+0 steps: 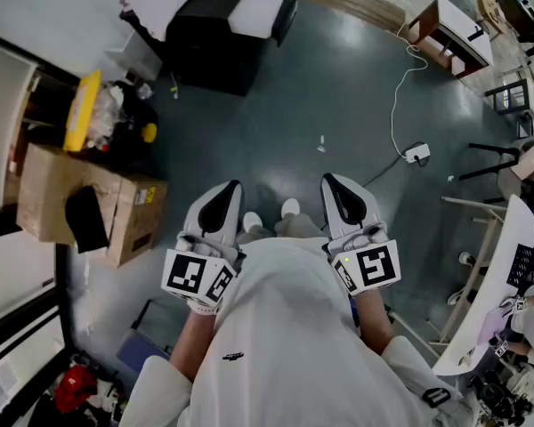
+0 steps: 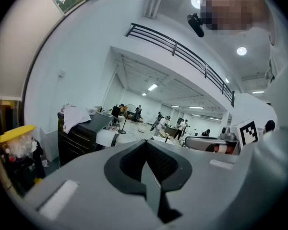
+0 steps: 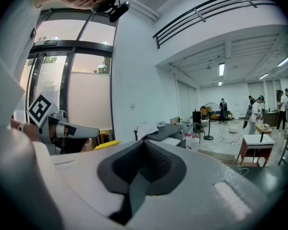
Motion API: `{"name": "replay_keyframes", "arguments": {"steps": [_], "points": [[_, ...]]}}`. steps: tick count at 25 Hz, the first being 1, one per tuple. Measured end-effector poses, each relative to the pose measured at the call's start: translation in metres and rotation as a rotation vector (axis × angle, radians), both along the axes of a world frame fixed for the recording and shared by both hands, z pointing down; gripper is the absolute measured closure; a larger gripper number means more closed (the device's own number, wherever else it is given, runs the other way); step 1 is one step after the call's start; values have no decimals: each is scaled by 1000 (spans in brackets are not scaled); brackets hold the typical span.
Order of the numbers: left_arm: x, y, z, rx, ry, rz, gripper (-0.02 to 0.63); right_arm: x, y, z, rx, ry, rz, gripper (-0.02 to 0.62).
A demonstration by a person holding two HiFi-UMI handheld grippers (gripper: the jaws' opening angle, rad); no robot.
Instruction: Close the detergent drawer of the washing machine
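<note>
No washing machine or detergent drawer shows in any view. In the head view my left gripper (image 1: 227, 188) and right gripper (image 1: 331, 181) are held side by side close to the person's chest, pointing forward over the grey floor. Both are shut, with nothing between the jaws. The left gripper view looks past the shut left gripper (image 2: 146, 145) into a large open hall. The right gripper view looks past the shut right gripper (image 3: 144, 145) toward a tall window and the same hall.
A cardboard box (image 1: 80, 203) and a yellow-lidded bin (image 1: 82, 109) stand at the left. A black cabinet (image 1: 222, 47) is ahead on the left. A white power strip (image 1: 416, 153) with its cable lies on the floor ahead on the right. A curved white desk (image 1: 494, 283) is at the right.
</note>
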State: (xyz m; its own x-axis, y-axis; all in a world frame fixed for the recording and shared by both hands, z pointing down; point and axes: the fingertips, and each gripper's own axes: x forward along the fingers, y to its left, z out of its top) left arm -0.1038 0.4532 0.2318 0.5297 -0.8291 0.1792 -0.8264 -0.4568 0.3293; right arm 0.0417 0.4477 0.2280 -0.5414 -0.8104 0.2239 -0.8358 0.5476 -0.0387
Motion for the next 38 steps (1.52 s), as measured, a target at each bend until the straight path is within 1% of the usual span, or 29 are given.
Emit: {"name": "replay_keyframes", "arguments": {"steps": [3,7,10,13,16,19,23,25,28,33,38], "points": [[9,-7,-9,19,-17,16,589,9,-10,-6,15,-28,22,594],[28,-18,-20,46,-23,17,589,25,-23,-12,29,-40,23,594],[39,-26,-23,47,-32,10,589,33,-30,-15,36,-47,8,594],[56,-32,-28,58,-49,2,589,46,-38,-13,20,-98,-22,594],[65,-35,-27,42,-56,0,589,50,-43,-9,10,-119,-52,594],[77,-38,-16,16,-76,11,589,55,-45,-7,31,-123,-51,594],[101,-39,-19,54,-48,-26,589,78,-43,7,16,-150,-41,594],[109,-41,-19,36,-52,-10,589,84,-42,11,2,-153,-41,594],[112,-45,-17,-4,-68,6,589,88,-43,10,-1,-152,-42,594],[111,-53,-13,-15,-68,14,589,93,-53,17,-15,-149,-17,594],[97,-68,-6,-14,-43,26,589,78,-69,17,-15,-129,-12,594]]}}
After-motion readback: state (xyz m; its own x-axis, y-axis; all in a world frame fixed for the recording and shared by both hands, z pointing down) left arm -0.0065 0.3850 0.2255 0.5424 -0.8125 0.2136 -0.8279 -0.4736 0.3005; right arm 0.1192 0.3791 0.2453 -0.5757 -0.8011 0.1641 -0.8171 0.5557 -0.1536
